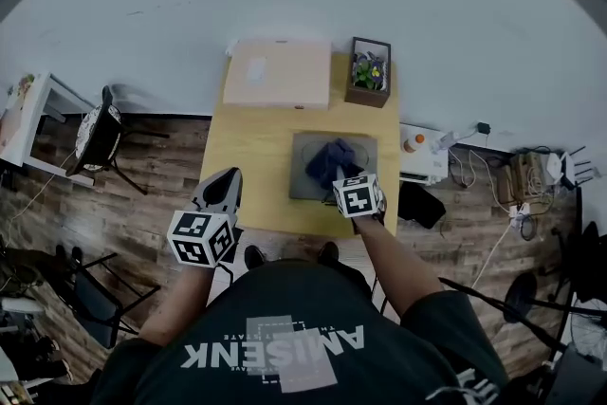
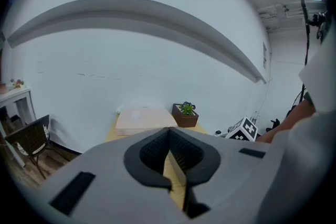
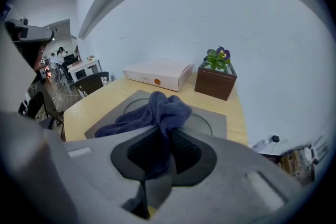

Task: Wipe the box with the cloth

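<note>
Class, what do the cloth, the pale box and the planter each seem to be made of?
Cloth: soft dark blue fabric, likely terry or microfibre; fuzzy nap, limp folds.
Box: probably matte card; pale, flat, sharp edges.
Planter: seemingly wood, or wood-look; dark brown, squared sides.

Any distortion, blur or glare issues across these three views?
Head view: strong fisheye, straight lines bow, corners vignetted, no glare. Left gripper view: circular black vignette, wall ledge curved, mosaic patch top right, left gripper body close and soft. Right gripper view: same vignette, cloth sharp, lighting flat, shadows faint.
</note>
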Tool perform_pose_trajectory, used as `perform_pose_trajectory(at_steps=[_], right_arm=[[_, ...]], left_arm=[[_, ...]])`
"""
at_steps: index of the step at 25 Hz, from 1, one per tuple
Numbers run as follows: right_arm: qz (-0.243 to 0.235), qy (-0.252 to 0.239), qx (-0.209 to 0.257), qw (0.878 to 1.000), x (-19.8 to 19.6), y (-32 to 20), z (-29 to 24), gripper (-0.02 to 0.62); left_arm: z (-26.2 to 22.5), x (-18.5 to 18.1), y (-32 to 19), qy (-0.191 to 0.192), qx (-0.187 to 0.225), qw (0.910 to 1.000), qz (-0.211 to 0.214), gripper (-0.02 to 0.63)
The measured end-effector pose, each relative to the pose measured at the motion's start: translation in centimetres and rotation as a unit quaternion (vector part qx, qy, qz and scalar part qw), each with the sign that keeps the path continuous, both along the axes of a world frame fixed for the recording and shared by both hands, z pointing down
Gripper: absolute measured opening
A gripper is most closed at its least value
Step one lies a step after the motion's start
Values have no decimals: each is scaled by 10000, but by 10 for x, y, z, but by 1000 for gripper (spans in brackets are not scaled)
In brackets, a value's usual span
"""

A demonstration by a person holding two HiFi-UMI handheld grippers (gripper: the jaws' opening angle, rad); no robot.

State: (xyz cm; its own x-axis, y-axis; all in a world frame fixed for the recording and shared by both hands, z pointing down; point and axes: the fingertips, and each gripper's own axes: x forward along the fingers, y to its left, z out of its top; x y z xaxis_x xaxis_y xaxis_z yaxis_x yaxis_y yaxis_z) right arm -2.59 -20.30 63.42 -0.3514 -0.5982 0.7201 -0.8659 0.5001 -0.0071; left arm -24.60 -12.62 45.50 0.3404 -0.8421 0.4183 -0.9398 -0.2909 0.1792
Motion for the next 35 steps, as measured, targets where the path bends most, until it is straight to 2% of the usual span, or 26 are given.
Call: perform_pose_trajectory(at_steps=[3, 7, 16, 20, 24, 27, 29, 33, 35], right_arm=[[108, 34, 39, 9999, 19, 0, 1, 63], [558, 94, -48, 9984, 54, 2, -1, 64], [1128, 98, -116, 9935, 99, 11, -2, 64], [1479, 331, -221, 9882, 135, 19, 2, 63], [1595, 336, -2, 9866, 163, 20, -12, 63], [1474, 105, 264, 9887, 157, 13, -37, 63], [1288, -81, 423, 9907, 141, 7, -54, 64], [668, -250, 655, 9953, 93, -4, -85, 64], [415, -403, 727, 9957, 63, -12, -95, 64]], left_arm=[[-1, 8, -4, 20, 13, 9999, 125, 2], [1, 19, -9, 32, -3, 9995, 325, 2], [4, 35, -11, -2, -27, 9980, 628, 2], [5, 37, -11, -9, -22, 9975, 702, 2], [0, 34, -13, -52, 73, 9982, 598, 2], [-4, 26, -19, 57, 137, 9993, 335, 2], [-5, 25, -20, 21, 182, 9992, 362, 2], [-8, 14, -19, -110, 251, 9989, 391, 2], [-11, 4, -16, -38, 240, 9992, 304, 2]])
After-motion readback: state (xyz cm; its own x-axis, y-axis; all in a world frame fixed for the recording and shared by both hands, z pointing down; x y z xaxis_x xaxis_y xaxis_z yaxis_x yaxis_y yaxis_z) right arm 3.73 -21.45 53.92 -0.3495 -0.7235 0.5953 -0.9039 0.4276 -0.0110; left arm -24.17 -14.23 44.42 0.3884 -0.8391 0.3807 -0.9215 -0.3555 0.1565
